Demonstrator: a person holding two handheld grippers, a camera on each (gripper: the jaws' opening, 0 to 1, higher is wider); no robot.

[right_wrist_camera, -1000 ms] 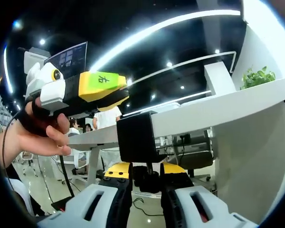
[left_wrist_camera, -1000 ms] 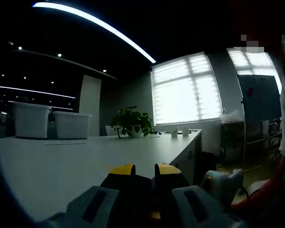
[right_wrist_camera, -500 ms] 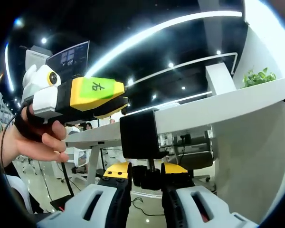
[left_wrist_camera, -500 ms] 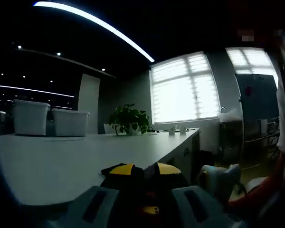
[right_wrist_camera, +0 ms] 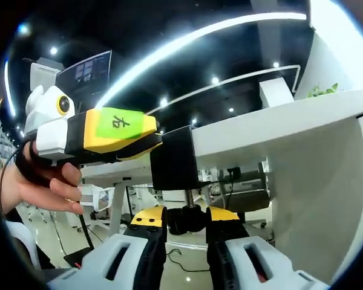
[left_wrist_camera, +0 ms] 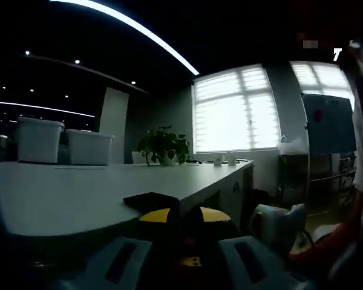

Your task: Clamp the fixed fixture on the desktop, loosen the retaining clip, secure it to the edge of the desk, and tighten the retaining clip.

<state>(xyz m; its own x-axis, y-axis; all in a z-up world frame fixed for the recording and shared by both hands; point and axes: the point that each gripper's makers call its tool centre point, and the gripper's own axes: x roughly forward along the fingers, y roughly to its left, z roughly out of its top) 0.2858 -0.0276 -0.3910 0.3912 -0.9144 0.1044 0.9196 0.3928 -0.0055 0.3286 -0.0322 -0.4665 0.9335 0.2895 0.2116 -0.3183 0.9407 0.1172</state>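
Observation:
The black fixture (right_wrist_camera: 172,158) sits clamped over the edge of the white desk (right_wrist_camera: 272,121), with its top plate (left_wrist_camera: 150,200) lying on the desktop (left_wrist_camera: 78,193). My left gripper (left_wrist_camera: 183,219), seen as a yellow and green body (right_wrist_camera: 115,130) in the right gripper view, is shut on the fixture from the side. Below the desk edge hangs the fixture's black screw knob (right_wrist_camera: 186,219), the retaining clip. My right gripper (right_wrist_camera: 186,225) is shut on that knob, its yellow-tipped jaws on either side. The right gripper (left_wrist_camera: 278,228) also shows low right in the left gripper view.
Two white bins (left_wrist_camera: 39,140) and a potted plant (left_wrist_camera: 163,145) stand at the desk's far end, with small cups (left_wrist_camera: 224,161) near the bright window. A person's hand (right_wrist_camera: 45,187) holds the left gripper. Chairs and cables lie under the desk; its white side panel (right_wrist_camera: 314,199) is at right.
The left gripper view has sunk almost level with the desktop, and the fixture's top plate now lies over the desk edge. In the right gripper view the fixture sits slightly higher against the edge.

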